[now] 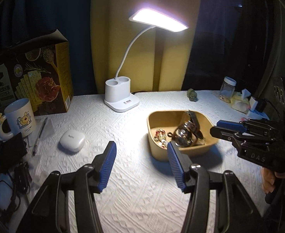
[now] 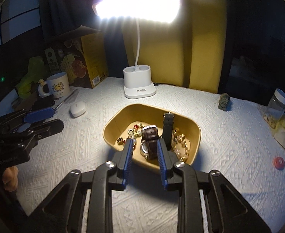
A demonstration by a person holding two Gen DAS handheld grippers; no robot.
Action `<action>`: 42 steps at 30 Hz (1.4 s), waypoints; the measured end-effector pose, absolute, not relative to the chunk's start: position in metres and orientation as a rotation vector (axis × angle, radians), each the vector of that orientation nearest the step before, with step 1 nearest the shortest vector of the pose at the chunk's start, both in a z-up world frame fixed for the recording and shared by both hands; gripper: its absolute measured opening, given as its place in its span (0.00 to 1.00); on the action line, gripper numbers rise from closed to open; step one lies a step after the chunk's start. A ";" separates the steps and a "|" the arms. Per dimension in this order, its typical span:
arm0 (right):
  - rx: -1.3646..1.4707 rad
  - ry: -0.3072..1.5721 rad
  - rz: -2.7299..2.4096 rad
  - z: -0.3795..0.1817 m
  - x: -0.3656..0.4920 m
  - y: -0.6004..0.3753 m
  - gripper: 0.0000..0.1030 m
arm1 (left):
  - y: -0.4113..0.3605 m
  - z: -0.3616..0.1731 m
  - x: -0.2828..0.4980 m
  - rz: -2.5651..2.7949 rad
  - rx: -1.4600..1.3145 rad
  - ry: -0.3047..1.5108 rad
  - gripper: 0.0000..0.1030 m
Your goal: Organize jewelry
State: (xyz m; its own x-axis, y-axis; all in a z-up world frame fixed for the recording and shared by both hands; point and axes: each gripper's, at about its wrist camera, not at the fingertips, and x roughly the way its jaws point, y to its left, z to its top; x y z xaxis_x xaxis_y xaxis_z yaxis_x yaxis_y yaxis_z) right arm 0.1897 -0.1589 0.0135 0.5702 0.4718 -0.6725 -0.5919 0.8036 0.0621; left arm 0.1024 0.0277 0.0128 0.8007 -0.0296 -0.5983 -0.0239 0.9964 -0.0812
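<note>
Jewelry: we see watches [image 2: 149, 143] and beaded pieces inside tan rounded plastic tray [image 2: 194, 134], mid-table | left gripper [image 1: 141, 145] jaws spread, empty | right gripper [image 2: 144, 142] jaws slightly parted, empty, at tray's near rim.

1. The right gripper [image 2: 144, 143] hovers over the near rim of a tan tray [image 2: 111, 125], its jaws slightly apart with nothing between them.
2. In the tray lie a brown watch [image 2: 149, 136], a black strap [image 2: 168, 128] and beaded jewelry [image 2: 181, 145].
3. The left gripper [image 2: 43, 120] is at the left, over the white worktop [image 2: 220, 136].
4. A lit lamp [image 2: 138, 85] stands behind the tray.
</note>
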 end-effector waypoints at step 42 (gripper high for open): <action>-0.062 0.581 0.496 0.054 0.090 -0.274 0.47 | -0.039 0.045 0.022 0.017 -0.006 0.509 0.86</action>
State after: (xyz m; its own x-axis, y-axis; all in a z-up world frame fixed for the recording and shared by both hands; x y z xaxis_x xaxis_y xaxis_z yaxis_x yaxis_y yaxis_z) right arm 0.0900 -0.2742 0.0544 0.7224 0.4315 -0.5403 -0.4656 0.8812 0.0812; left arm 0.0220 -0.0387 0.0453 0.8730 0.0151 -0.4874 -0.0179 0.9998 -0.0010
